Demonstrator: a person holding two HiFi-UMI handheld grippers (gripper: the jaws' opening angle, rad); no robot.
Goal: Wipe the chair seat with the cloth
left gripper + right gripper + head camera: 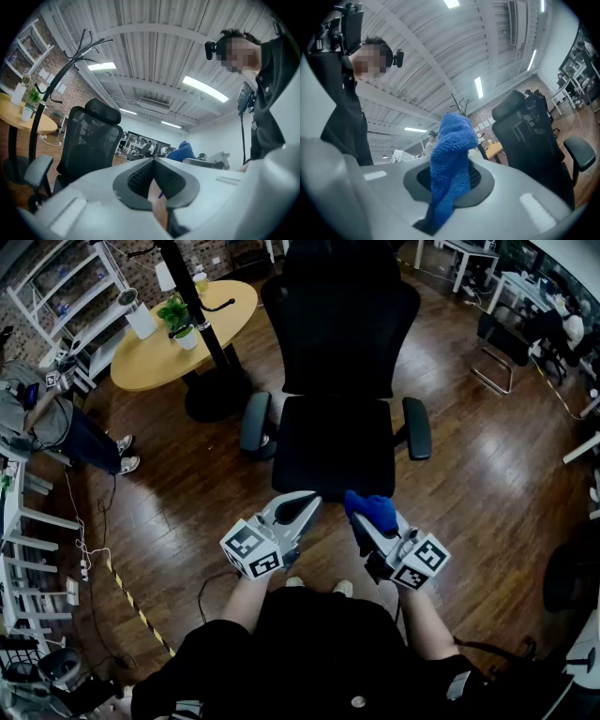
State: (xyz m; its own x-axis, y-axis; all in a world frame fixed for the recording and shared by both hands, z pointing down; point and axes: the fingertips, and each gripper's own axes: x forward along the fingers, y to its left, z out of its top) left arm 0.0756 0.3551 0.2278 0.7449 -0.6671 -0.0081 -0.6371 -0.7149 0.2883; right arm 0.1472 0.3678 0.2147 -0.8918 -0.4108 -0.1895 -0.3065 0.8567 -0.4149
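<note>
1. Just beyond both sets of fingertips, in the head view, stood the black chair seat (333, 442), untouched.
2. The left gripper (153, 161) had its fingers pressed together, holding nothing.
3. The right gripper (451, 174) pinched the blue cloth (450, 154), which rose past its fingertips.

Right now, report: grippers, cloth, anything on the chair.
Left gripper shut, empty. Right gripper shut on cloth. Cloth held up near the chair seat front edge, not touching. Nothing on seat.
</note>
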